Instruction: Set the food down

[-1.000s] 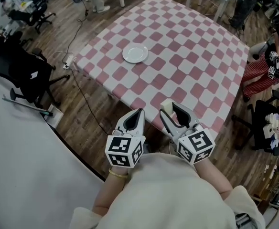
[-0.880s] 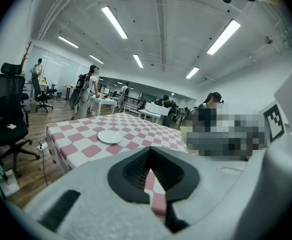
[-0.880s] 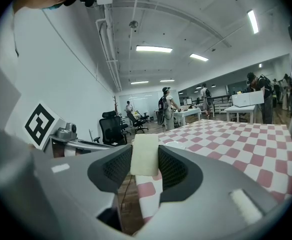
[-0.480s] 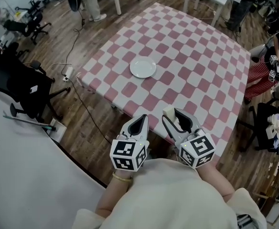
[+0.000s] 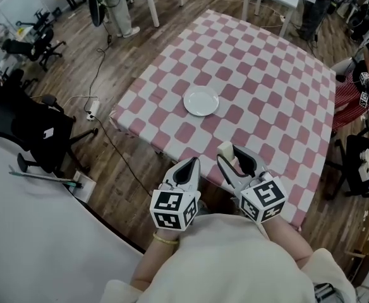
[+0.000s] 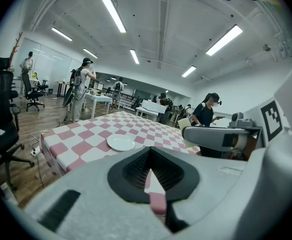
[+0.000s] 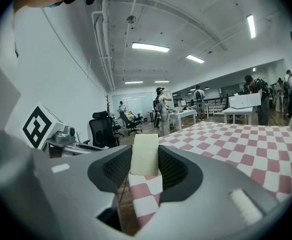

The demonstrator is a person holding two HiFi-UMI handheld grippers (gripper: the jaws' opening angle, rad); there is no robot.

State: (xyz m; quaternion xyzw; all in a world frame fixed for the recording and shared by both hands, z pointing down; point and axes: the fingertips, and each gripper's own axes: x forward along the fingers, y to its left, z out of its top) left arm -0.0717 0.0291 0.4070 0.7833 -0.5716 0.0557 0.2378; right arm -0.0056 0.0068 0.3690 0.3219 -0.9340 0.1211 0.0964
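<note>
The right claw [image 5: 234, 158] is clamped on the pale food [image 7: 145, 154], held low over the near edge of the tabletop [image 5: 270, 74], probably bound for the plate [image 5: 201, 101] well ahead. The left claw [image 5: 189, 164] is pressed together, empty, alongside.

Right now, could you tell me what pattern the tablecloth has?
The tablecloth has pink-and-white checks; head view shows it best.

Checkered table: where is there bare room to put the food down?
Nearly everywhere. Only the white plate sits on the checkered table, toward its near left corner. The far half and right side are bare. Nowhere is crowded.
</note>
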